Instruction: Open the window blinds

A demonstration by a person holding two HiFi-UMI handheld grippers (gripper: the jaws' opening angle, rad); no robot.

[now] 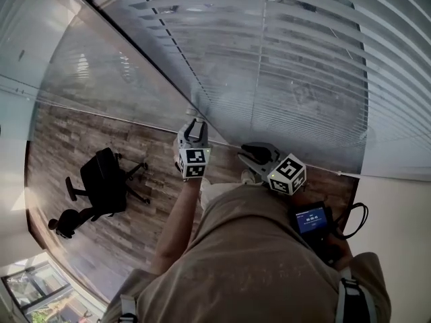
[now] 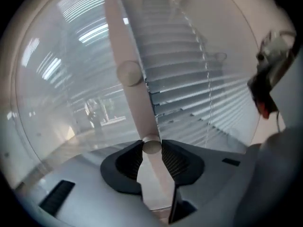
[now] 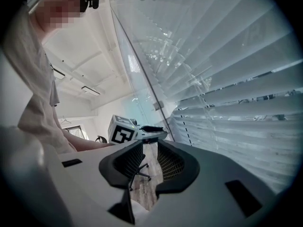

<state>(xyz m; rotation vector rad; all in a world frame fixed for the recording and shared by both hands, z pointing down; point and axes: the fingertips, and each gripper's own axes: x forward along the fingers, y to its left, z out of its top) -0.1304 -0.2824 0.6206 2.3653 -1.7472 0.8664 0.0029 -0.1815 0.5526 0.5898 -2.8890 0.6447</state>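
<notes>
The wand (image 2: pixel 135 79) of the blinds (image 2: pixel 189 56) just ahead is gripped at its tip by the left hand-held gripper (image 2: pixel 152 150); the right hand-held gripper (image 3: pixel 149 150) is kept open, empty; the twisting step is judged in hand; a wrist roll is called for next.

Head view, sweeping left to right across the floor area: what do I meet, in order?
office chair → left gripper → right gripper → device with lit screen
</notes>
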